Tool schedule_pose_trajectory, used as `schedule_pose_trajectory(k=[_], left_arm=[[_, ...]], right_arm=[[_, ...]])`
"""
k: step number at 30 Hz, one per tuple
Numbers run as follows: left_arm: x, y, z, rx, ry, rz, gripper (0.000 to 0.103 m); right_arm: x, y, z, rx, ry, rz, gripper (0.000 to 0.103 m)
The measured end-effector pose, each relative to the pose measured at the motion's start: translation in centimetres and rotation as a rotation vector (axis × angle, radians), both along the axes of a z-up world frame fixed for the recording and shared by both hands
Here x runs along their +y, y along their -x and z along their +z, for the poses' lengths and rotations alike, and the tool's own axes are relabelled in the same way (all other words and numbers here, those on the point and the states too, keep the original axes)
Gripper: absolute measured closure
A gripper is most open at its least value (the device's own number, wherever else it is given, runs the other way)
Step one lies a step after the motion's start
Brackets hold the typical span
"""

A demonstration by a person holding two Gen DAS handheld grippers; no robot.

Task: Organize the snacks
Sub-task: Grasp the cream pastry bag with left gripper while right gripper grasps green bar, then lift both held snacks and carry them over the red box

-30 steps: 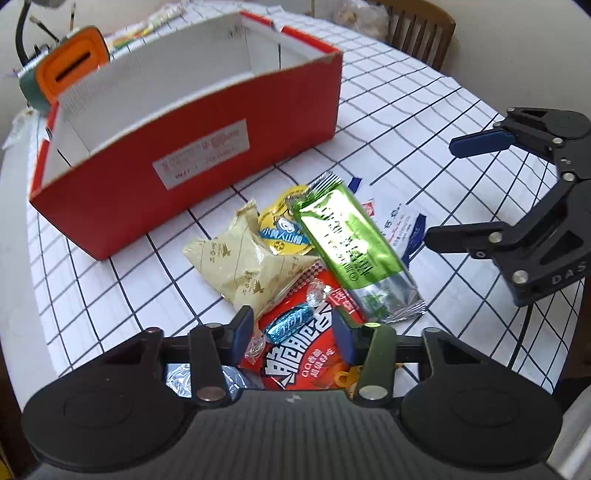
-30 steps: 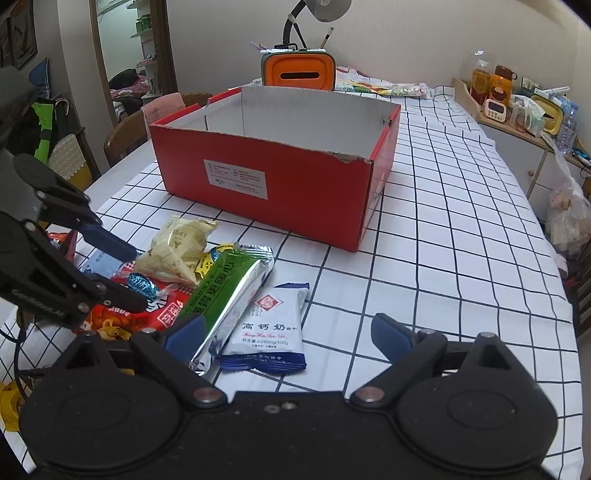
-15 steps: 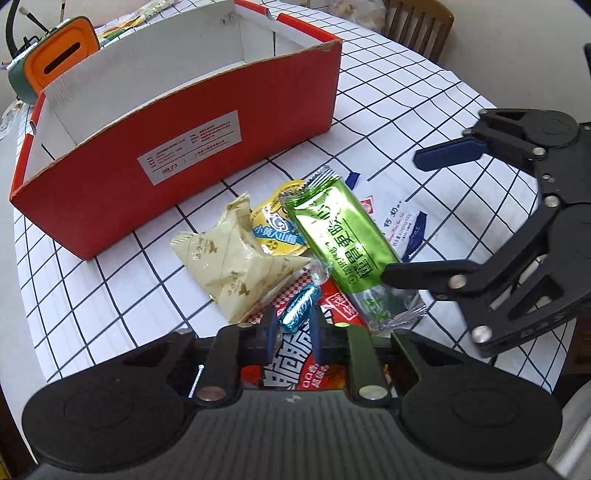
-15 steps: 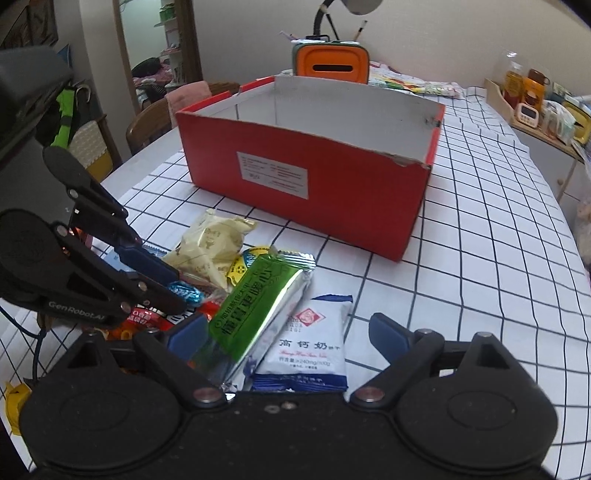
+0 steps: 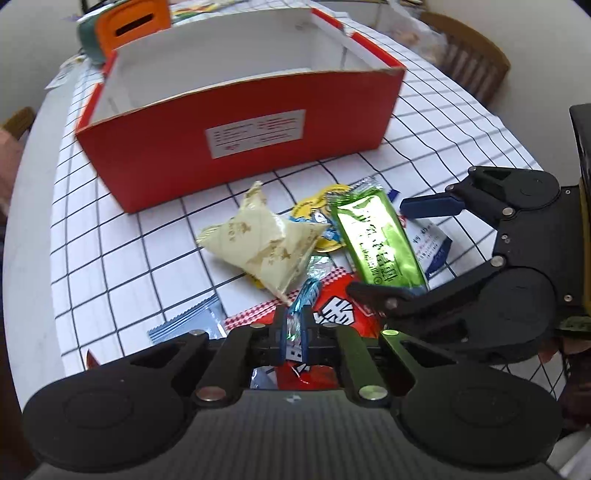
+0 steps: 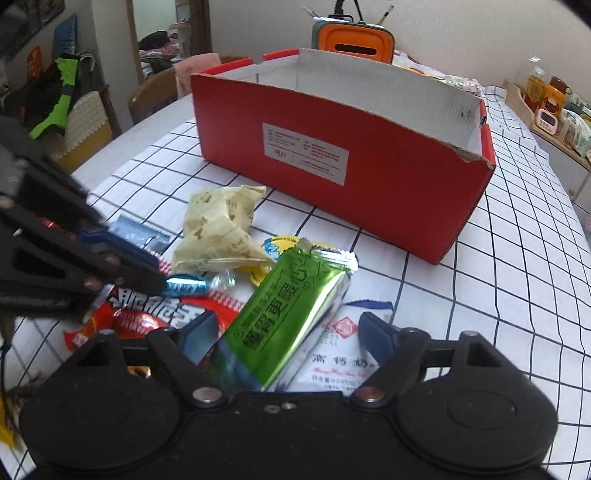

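Note:
My left gripper (image 5: 294, 334) is shut on a small blue foil candy (image 5: 304, 301), also seen in the right wrist view (image 6: 186, 285), held just above a red snack bag (image 5: 332, 314). My right gripper (image 6: 284, 338) is open, its jaws on either side of a green foil packet (image 6: 291, 314) that lies over a white and blue milk packet (image 6: 340, 362). A cream packet (image 5: 258, 247) and a yellow round snack (image 5: 317, 210) lie beside them. The open red box (image 5: 240, 147) stands behind the pile.
An orange and teal container (image 5: 122, 27) stands behind the box. A silver-blue sachet (image 5: 184, 321) lies at the left of the pile. Wooden chairs (image 5: 469, 55) ring the checked tablecloth (image 5: 443, 122). A shelf of jars (image 6: 554, 103) is at the far right.
My left gripper closed on the blue candy and lifted it slightly. My right gripper moved forward and left until its open jaws straddle the green packet.

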State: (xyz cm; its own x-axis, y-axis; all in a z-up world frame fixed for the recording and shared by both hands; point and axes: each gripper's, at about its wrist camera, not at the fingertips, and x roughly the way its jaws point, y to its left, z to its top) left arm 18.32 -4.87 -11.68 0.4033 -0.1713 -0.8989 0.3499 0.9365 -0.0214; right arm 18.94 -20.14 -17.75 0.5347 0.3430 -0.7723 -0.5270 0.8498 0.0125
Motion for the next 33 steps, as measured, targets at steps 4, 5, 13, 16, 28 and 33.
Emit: schedule_pose_trajectory(k=[4,5,13,16,28,33], left_arm=[[0.3,0.2,-0.6,0.013,-0.009,0.031,0.096],[0.4,0.3,-0.6,0.013,-0.005,0.034,0.096],[0.2,0.7,-0.4,-0.022,-0.042,0.004,0.096],[0.2,0.5,-0.4,-0.012,-0.034,-0.024,0.095],[1.7,-2.6,1.4,-0.019,0.111,0.092,0.023],[1.6,-5.9,-0.1,0.039,0.113,0.236,0.023]], right_arm=[[0.7,-0.3,-0.1,-0.012,0.018,-0.027,0.027],[0.9,-0.3,-0.1,-0.020,0.031,-0.028,0.033],[0.4,0.1,0.3,-0.020,-0.005,-0.014,0.061],[-0.1,0.3,0.5,-0.016,-0.024,-0.021,0.061],[-3.2,0.3,2.4,-0.002,-0.121,-0.082,0.062],[-3.8,-0.1,2.5,-0.001,-0.128,-0.097,0.063]])
